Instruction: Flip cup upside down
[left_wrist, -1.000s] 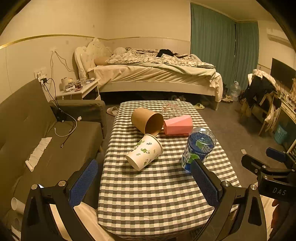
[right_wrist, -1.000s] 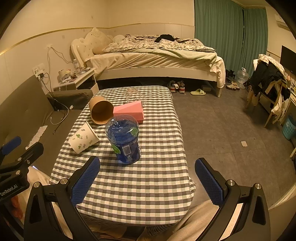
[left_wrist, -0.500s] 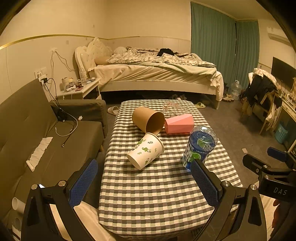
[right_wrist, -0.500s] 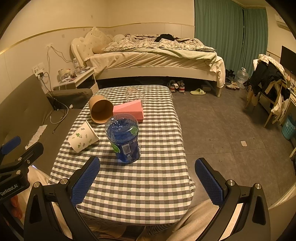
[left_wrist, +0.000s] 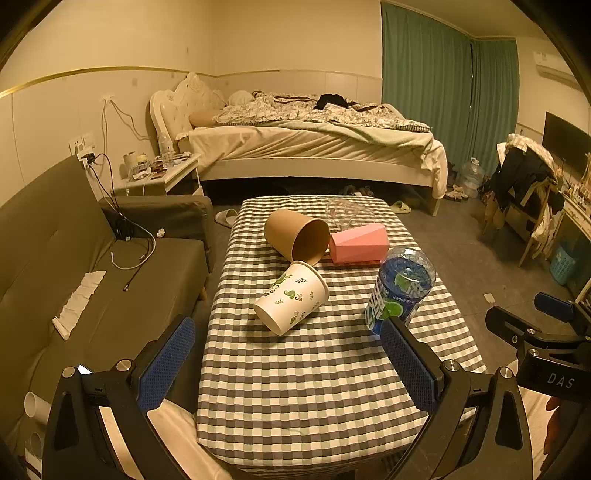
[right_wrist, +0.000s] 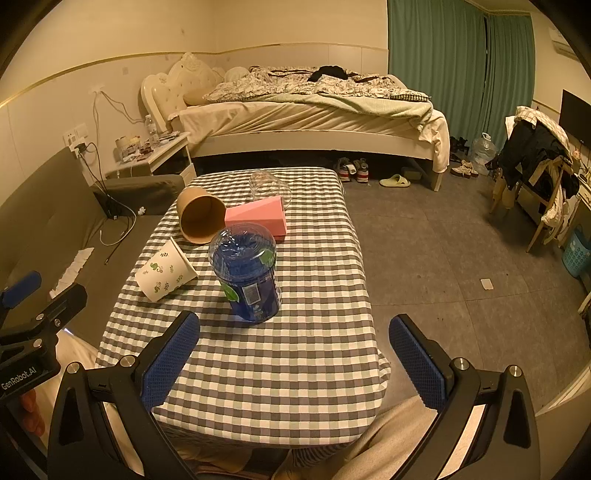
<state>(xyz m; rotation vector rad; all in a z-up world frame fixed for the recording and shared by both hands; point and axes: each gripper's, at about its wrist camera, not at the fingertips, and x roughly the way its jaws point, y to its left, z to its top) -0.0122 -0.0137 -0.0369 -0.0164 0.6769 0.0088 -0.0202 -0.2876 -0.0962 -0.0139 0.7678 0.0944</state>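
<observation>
Right now both tools sit low at the near end of the table, spread wide with nothing between their blue pads. The left tool (left_wrist: 286, 363) is held level, aimed down the length of the table (left_wrist: 295, 387), its fingers over the near edge; one blue pad (left_wrist: 166, 363) hangs over the gap toward the sofa, the other partly covers the foot of the blue bottle. The right tool (right_wrist: 295, 363) is held beside it, likewise gaping and gripping nothing, its right finger out past the table's edge over the grey floor. Each tool shows at the margin of the other's camera, well apart from every cup.

Ahead of the left tool, a white paper cup (left_wrist: 291, 302) with green leaf prints lies on its side on the checked cloth, mouth turned away toward the far end, base toward the tool. Just behind it a brown paper cup (left_wrist: 297, 240) also lies on its side, open mouth facing the near end, and the two rims look close to touching. A pink box (left_wrist: 358, 245) lies right beside the brown cup, and a clear plastic cup (left_wrist: 345, 212) lies behind that. The blue bottle (right_wrist: 249, 271) stands upright near the middle of the table, nearest the right tool.

To the left stands a grey sofa (left_wrist: 55, 258); beyond the table, an unmade bed (left_wrist: 314, 147).
</observation>
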